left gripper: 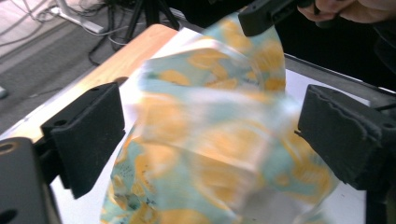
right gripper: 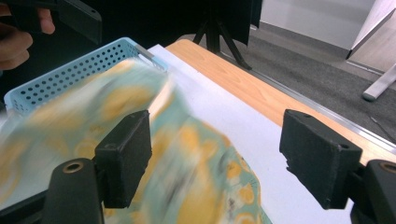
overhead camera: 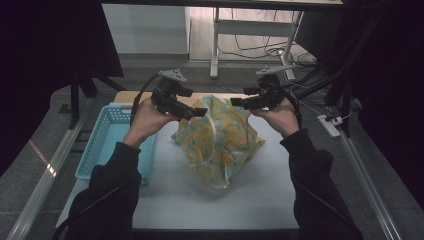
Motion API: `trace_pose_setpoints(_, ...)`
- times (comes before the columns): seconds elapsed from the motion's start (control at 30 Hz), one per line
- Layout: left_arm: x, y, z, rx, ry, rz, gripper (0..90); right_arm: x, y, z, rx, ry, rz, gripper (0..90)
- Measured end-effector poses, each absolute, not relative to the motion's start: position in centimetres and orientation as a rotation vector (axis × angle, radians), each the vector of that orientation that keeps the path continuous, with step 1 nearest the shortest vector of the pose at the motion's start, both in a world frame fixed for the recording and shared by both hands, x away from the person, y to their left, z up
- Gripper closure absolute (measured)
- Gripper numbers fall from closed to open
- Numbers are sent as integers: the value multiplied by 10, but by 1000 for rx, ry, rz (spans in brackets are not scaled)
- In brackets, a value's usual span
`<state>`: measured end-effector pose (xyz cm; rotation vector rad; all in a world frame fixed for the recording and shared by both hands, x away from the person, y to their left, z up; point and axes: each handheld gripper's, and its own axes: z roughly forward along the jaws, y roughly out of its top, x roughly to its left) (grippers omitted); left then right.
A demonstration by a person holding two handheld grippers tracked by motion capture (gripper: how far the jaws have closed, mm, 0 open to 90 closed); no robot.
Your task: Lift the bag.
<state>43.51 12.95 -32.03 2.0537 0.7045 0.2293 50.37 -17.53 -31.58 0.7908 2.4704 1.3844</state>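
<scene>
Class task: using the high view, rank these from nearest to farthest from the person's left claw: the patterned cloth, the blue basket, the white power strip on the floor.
Measured from the left claw:
1. Patterned cloth: just beside the claw tips, mid-table.
2. Blue basket: at the table's left edge, beyond the left hand.
3. White power strip: on the floor, right of the table, past the right claw.

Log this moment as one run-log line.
left gripper: open | right gripper: open | patterned cloth: released, blurred, heaped on white table | blue basket: left of cloth
</scene>
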Motion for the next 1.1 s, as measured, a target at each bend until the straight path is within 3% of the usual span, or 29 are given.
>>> trace_pose_setpoints(0.33,413,156,-337,2008,746,242,0,490,-198,-335,814,2469,1371,206)
trace_pose_setpoints(1.1,347,212,-395,1999,946,281,0,438,-229,-383,872,2407,1351,20)
